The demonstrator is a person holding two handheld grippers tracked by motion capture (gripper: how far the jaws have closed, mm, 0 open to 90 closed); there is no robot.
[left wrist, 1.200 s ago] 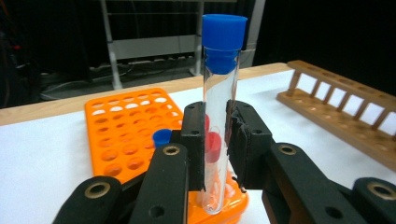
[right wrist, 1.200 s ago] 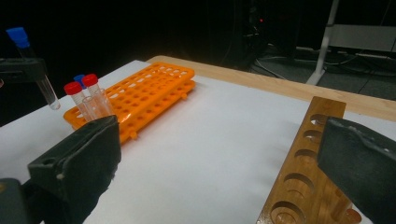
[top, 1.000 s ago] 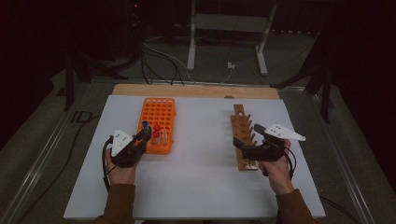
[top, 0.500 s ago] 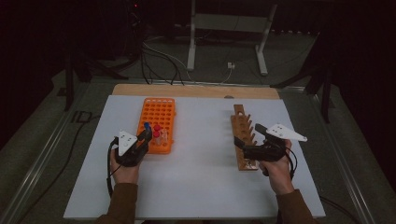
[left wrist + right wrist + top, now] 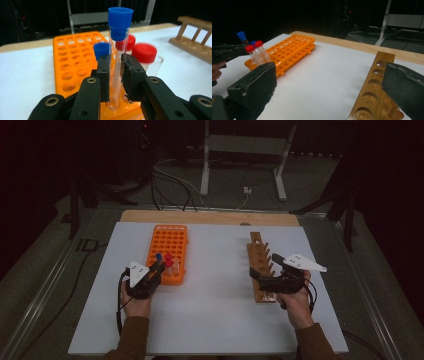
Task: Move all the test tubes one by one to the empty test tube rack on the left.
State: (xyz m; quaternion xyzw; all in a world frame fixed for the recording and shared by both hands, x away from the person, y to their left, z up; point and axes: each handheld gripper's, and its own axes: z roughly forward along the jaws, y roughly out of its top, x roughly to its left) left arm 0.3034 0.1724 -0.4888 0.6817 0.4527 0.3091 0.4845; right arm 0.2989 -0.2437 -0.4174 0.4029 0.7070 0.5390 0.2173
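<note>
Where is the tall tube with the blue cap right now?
The clear blue-capped test tube stands upright, clamped in the left gripper, over the near end of the orange plastic rack, just before two red-capped tubes.

Tube rack (image 5: pixel 167 251) lies left on the table (image 5: pixel 215 290), peg rack (image 5: pixel 260 265) right.

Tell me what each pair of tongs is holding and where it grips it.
The left tongs clamp the blue-capped tube by its clear body, below the cap. The right tongs stand open and hold nothing.

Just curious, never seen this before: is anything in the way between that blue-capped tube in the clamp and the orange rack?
Nothing visible. The left gripper holds the blue-capped tube upright over the orange rack; the other capped tubes stand behind it.
</note>
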